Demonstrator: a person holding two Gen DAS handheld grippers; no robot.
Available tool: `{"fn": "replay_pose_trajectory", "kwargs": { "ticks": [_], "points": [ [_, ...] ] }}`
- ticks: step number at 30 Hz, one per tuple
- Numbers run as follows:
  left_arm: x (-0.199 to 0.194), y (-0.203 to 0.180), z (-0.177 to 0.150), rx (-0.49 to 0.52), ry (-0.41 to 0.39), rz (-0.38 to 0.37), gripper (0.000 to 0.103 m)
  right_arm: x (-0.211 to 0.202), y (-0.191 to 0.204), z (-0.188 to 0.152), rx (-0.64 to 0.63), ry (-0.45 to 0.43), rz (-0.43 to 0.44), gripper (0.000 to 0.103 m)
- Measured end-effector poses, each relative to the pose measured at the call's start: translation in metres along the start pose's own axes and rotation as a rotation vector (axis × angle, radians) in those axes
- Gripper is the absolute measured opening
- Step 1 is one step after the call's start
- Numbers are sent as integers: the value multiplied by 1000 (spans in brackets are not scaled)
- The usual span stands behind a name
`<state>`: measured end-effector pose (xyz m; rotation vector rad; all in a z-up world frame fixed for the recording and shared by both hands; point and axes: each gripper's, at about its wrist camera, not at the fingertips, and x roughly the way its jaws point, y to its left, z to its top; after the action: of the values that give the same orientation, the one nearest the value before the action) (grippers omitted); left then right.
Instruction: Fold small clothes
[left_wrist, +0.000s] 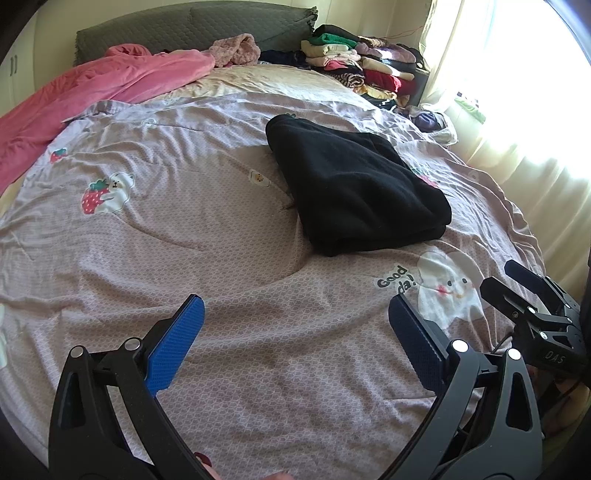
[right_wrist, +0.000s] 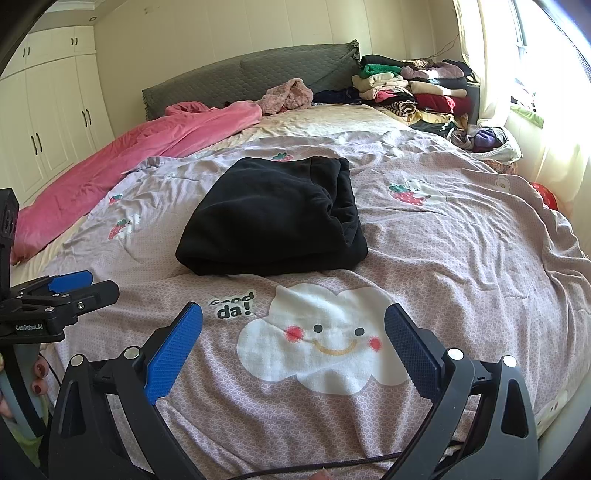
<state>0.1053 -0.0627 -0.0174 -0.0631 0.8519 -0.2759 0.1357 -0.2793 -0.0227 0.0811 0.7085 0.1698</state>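
Black garment, folded into a thick, roughly rectangular bundle, lies near the middle of the bed on the pale lilac printed cover; layered edges show along its near side, and a rolled, thicker band runs down its right side in the right wrist view. Nothing touches it. Just in front of it on the cover: a white smiling cloud print with black lettering beside it. Strawberry-and-bear prints scattered elsewhere on the cover. Left tool hovers over bare cover near the bed's front edge, well apart from the garment, its 2 blue pads spread wide with nothing between them. Right tool sits over the cloud print, likewise spread wide and empty, near the garment's front edge but short of it. Each tool shows at the margin of the other's view; fingers with dark red nails grip the left tool's handle. Farther out: a pink blanket rumpled along the bed's left side, a pink fuzzy item at the grey-green headboard, a tall stack of folded clothes at the far right corner, cream wardrobe doors left, bright curtained window right.
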Motion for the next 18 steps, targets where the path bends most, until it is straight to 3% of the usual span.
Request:
{"fn": "replay_pose_trajectory", "kwargs": {
  "ticks": [18],
  "points": [
    [0,2,-1,1,6,0,93,0,0,0,0,0,0,98]
  ]
}}
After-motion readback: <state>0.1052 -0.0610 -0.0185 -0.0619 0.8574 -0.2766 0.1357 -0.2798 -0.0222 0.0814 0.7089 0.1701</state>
